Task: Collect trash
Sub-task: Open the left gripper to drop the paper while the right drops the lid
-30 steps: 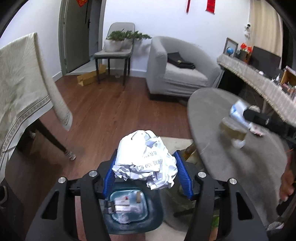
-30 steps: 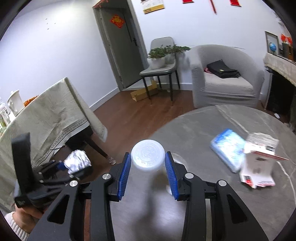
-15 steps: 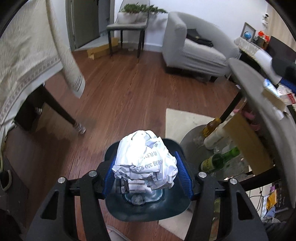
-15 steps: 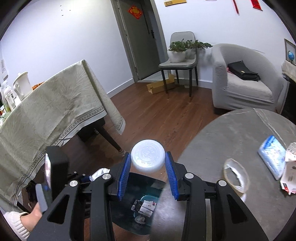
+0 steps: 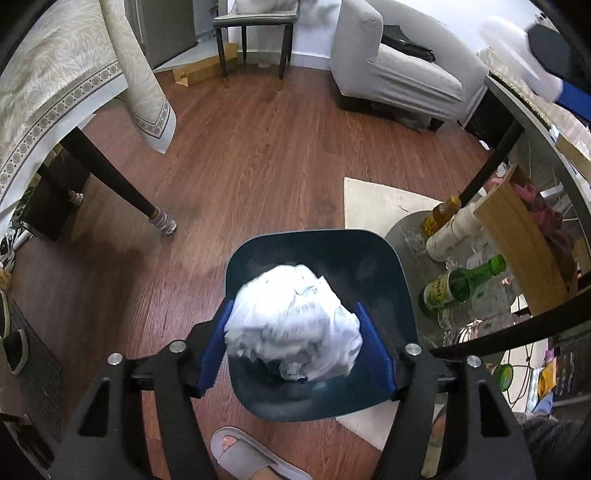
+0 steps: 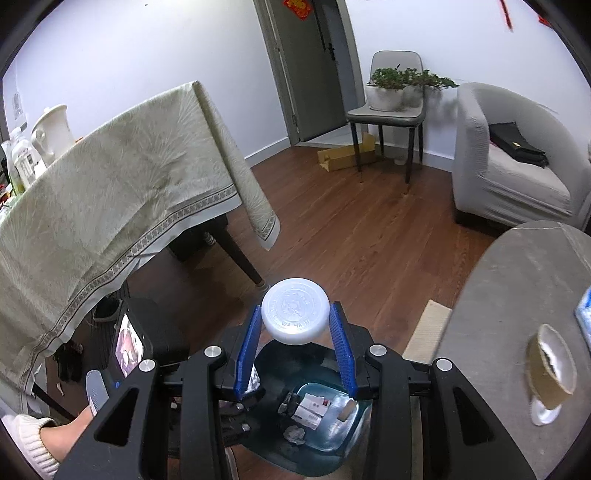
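Left wrist view: left gripper [image 5: 295, 345] has blue pads spread wide, crumpled white paper wad [image 5: 295, 325] sits between them over the dark teal trash bin [image 5: 400, 280]. Left pad looks to touch the wad, right pad shows a small gap; wad is blurred, so cannot tell whether it is gripped or let go. Print on the wad not readable here. One green glass bottle [image 5: 461, 282] lies on its side right of the bin, label text unreadable; one amber bottle [image 5: 441, 216] and one cream bottle [image 5: 454, 236] beyond it on a round grey base. One grey slipper [image 5: 251, 458] on the wood floor below the bin.

Right wrist view: right gripper [image 6: 295, 347] is clamped on one white round cap-topped container [image 6: 295, 315], both blue pads pressed to its sides, embossed ring text on the lid too small to read. It hangs directly above the bin [image 6: 325, 458]. Inside the bin: one white printed carton [image 6: 312, 404], text unreadable, one grey crumpled ball [image 6: 295, 434], one small tan piece [image 6: 347, 408]. One brown paper cup [image 6: 550, 373] stands on the grey round table [image 6: 509, 295] at right, one blue packet [image 6: 585, 317] at the frame edge. Left hand with white cuff [image 6: 48, 439] shows lower left. Red door decoration [image 6: 297, 4] writing cut off, unreadable.
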`<state>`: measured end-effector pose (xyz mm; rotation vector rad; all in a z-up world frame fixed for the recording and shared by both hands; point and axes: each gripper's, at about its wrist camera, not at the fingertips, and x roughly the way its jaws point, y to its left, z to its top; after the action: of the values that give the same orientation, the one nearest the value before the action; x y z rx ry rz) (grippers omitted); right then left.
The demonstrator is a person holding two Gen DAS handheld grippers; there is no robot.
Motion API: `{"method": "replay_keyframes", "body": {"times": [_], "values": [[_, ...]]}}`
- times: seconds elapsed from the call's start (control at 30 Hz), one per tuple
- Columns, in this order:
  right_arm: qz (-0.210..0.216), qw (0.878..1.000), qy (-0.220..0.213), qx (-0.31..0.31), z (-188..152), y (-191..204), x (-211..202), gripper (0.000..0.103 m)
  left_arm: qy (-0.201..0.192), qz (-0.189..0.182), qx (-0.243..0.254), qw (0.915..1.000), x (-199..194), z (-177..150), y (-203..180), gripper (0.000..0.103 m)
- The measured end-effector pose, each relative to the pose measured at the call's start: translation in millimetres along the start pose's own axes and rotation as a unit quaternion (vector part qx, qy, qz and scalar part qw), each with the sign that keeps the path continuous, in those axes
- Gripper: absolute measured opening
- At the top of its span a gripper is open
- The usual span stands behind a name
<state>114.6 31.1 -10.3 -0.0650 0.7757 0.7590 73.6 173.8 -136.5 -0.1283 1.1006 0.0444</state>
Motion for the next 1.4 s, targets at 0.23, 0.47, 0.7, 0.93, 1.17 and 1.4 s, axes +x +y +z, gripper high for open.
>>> {"method": "replay_keyframes", "body": {"times": [0.23, 0.47, 0.7, 0.93, 1.17, 1.4], "values": [[0.004, 1.0, 0.013, -0.004, -1.4, 12.0, 20.8, 0.039, -0.01, 0.003, -0.01, 0.9999, -9.9, -0.6, 16.7, 0.076], [0.006, 0.999, 0.04, -0.016, -8.6, 24.8, 46.3, 0.039, -0.045, 0.006, -0.042, 0.9981, -32.5, 3.4, 40.2, 0.076], [0.0, 0.997, 0.072, -0.029, -22.1, 34.1, 73.0, 0.038, -0.089, 0.003, -0.064, 0.994, -63.1, 9.0, 54.1, 0.073], [-0.008, 0.994, 0.107, -0.037, -39.7, 39.3, 98.6, 0.038, -0.118, 0.001, -0.075, 0.9902, -85.4, 17.7, 58.6, 0.063], [-0.014, 0.989, 0.141, -0.046, -58.9, 41.4, 116.6, 0.039, -0.149, -0.009, -0.079, 0.9856, -106.9, 28.2, 54.0, 0.055], [-0.013, 0.983, 0.178, -0.041, -77.5, 39.4, 132.2, 0.039, -0.173, -0.028, -0.064, 0.9825, -128.3, 35.6, 39.6, 0.048]]}}
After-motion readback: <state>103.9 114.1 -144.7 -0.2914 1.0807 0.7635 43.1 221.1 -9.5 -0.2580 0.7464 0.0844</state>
